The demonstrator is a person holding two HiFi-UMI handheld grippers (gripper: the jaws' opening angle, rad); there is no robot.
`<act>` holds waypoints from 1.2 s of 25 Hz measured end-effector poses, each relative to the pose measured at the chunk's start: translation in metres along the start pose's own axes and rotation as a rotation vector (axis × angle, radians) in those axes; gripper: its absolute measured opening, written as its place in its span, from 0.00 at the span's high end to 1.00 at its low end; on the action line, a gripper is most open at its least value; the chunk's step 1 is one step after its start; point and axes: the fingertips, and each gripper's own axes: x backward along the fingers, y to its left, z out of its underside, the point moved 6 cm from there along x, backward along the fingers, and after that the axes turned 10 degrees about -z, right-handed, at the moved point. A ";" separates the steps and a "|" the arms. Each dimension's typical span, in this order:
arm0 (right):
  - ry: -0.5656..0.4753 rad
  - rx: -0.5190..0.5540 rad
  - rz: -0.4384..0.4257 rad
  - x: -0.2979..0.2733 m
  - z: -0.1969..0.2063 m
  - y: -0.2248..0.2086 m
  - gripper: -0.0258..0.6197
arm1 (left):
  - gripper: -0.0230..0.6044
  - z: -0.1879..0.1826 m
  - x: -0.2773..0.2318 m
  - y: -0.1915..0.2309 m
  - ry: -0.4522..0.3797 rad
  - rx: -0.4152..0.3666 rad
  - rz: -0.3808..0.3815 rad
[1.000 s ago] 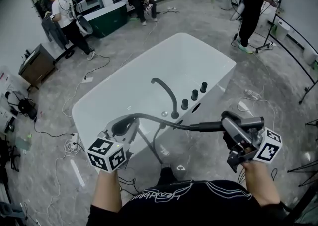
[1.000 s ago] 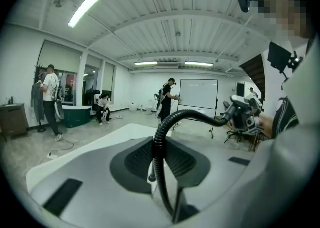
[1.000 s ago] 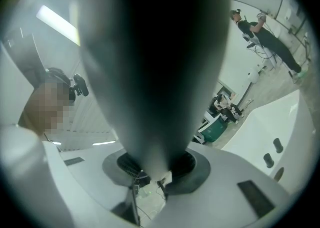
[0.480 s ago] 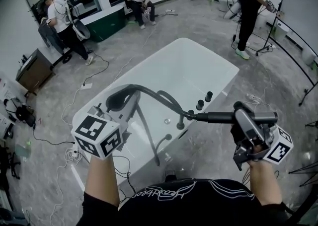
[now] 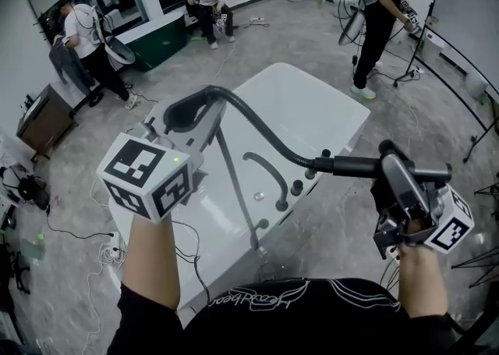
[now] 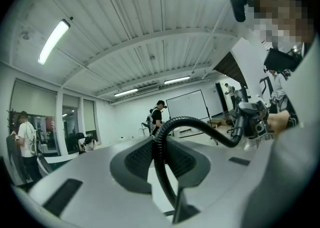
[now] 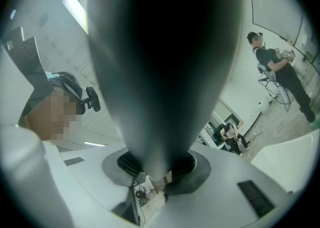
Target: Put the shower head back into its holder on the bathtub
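Left gripper: fingers pinched narrow on the black corrugated hose. It runs between the pads, loops up and goes off to the right of the frame.

Right gripper: fingers about half open and clamped on the shower head. Its dark body fills the middle of the right gripper view. In the head view it lies roughly level, with the hose joint at its left end. I can't tell which way the spray face points.

Outward: the hose arcs from the left gripper at upper left of the head view down to the shower head at right. Both are up in the air above the white bathtub, well apart from it. The faucet spout and knobs sit on the near rim, just below the hose.

Status, my read:
- Done: shower head and hose both in hand.
- Not done: shower head isn't in the holder yet.
- Holder is presumably on the rim near the knobs, but I can't pick it out from here.
- Left: bring it down to the rim, line it up, seat it, let go with both hands.

Call it early to mid.
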 end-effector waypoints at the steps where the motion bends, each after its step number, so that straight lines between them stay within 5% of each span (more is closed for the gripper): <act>1: -0.003 0.014 -0.001 -0.002 -0.004 -0.001 0.77 | 0.86 -0.005 -0.005 0.002 -0.010 -0.009 0.002; 8: -0.031 0.061 -0.003 -0.016 -0.021 -0.010 0.77 | 0.86 -0.034 -0.032 0.010 -0.075 -0.047 0.028; 13: -0.026 0.041 0.018 -0.029 -0.003 -0.029 0.77 | 0.86 -0.009 -0.039 0.029 -0.049 -0.025 0.041; 30: 0.077 -0.059 0.178 -0.021 0.081 -0.077 0.77 | 0.86 0.150 -0.024 0.039 0.121 0.359 0.161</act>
